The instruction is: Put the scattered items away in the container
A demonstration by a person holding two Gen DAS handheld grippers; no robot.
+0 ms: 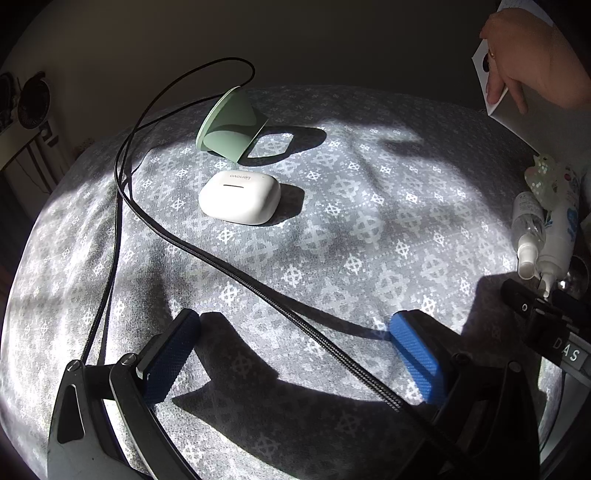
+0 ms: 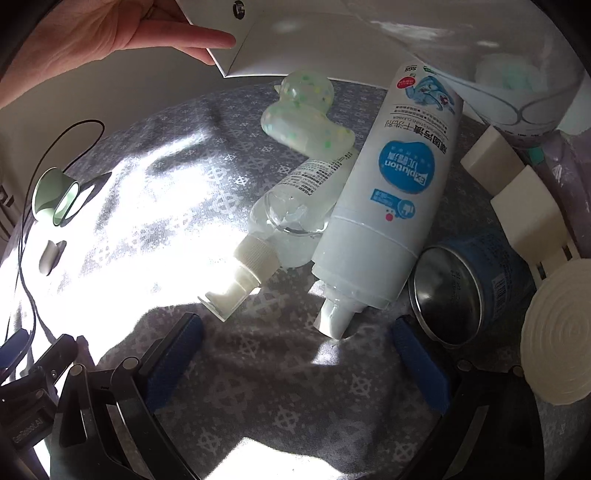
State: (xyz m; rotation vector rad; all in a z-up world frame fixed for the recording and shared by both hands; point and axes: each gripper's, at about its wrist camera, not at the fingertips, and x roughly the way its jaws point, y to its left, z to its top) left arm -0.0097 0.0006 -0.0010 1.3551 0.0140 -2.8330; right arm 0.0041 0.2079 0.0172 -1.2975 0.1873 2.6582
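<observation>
In the left wrist view, a white Lenovo earbud case (image 1: pixel 239 201) lies on the patterned grey cloth (image 1: pixel 369 229), with a pale green tipped cup-like piece (image 1: pixel 231 125) behind it. A black braided cable (image 1: pixel 258 280) runs between my left gripper's (image 1: pixel 295 336) open blue fingers. In the right wrist view, a white Expolution tube (image 2: pixel 391 199), a clear pump bottle (image 2: pixel 288 218), a speckled translucent duck (image 2: pixel 306 114) and a blue tin (image 2: pixel 469 288) lie ahead of my open, empty right gripper (image 2: pixel 295 343). A white slatted container's wall (image 2: pixel 524 199) stands at the right.
A bare hand (image 2: pixel 92 33) holds a white card or box (image 2: pixel 295 40) at the cloth's far edge. A round cream lid (image 2: pixel 557 332) sits at right. A clear bag of cotton items (image 2: pixel 517 81) lies behind the container. The cloth between the two groups is sunlit.
</observation>
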